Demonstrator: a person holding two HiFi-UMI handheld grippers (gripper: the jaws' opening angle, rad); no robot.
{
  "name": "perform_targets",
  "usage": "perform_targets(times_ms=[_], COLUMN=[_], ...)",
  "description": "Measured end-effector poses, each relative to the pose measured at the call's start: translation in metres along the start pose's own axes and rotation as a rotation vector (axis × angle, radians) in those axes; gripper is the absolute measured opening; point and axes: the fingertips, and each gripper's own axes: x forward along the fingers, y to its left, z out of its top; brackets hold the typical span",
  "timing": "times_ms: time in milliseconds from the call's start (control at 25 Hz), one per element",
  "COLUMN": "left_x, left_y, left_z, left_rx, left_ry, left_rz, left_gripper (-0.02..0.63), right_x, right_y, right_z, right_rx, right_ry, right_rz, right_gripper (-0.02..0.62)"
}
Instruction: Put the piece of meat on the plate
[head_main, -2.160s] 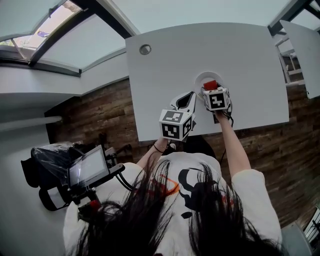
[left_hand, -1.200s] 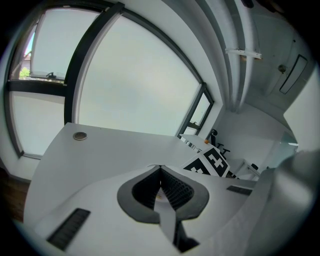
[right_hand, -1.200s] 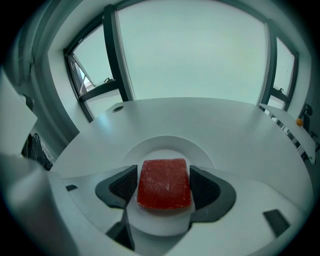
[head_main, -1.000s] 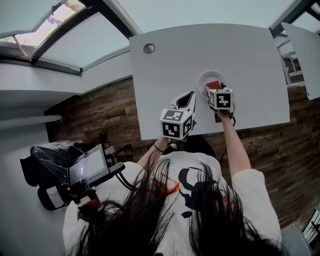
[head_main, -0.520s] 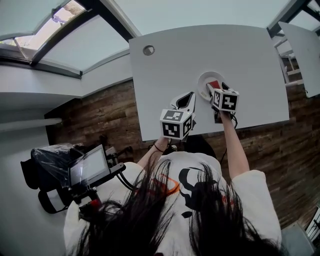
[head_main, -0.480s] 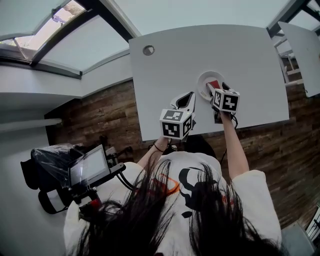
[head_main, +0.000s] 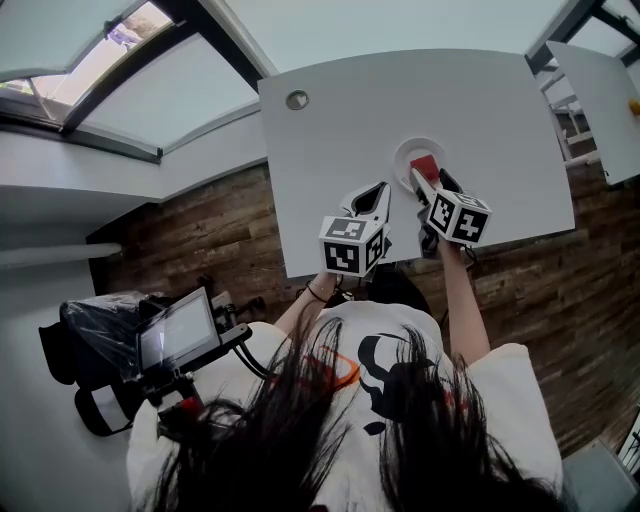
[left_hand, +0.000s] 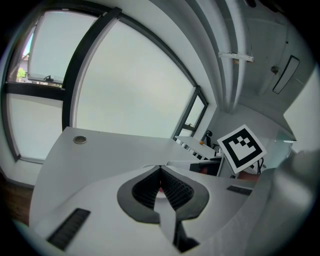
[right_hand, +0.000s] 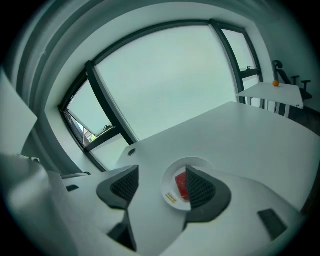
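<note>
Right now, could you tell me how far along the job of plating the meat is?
Done: the piece of meat lies flat on the plate, and no tool grips it. In hand: nothing. The right tool is open, its jaws apart and empty, and the left tool is shut on nothing. Left: apparently nothing, so the job looks complete.

The piece of meat (right_hand: 180, 185) is a flat, red, rectangular slab. It lies flat inside the plate (right_hand: 168, 181), a round, shallow white dish. Both sit beyond the spread fingers (right_hand: 200, 189) of the right gripper (right_hand: 162, 171), nearer the right-hand finger, which hides the meat's edge.
</note>
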Motion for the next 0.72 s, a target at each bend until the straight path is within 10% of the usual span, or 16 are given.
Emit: perform_targets(times_ms=[80,720], left_x=[-0.005,-0.095], left_y=[-0.003,-0.022], left_z=[0.0,-0.028], left_rx=[0.005,0.056], left_ry=[-0.005,-0.066], left_rz=[-0.003,-0.051], left_gripper=[0.005,0.005], right_x=[-0.012,-0.101], right_y=[0.007,0.084], right_z=[0.0,-0.059], right_rx=[0.02,0.137], right_ry=[-0.031,-0.156], right_rz=[0.002,0.071], right_gripper=[0.184,0.037])
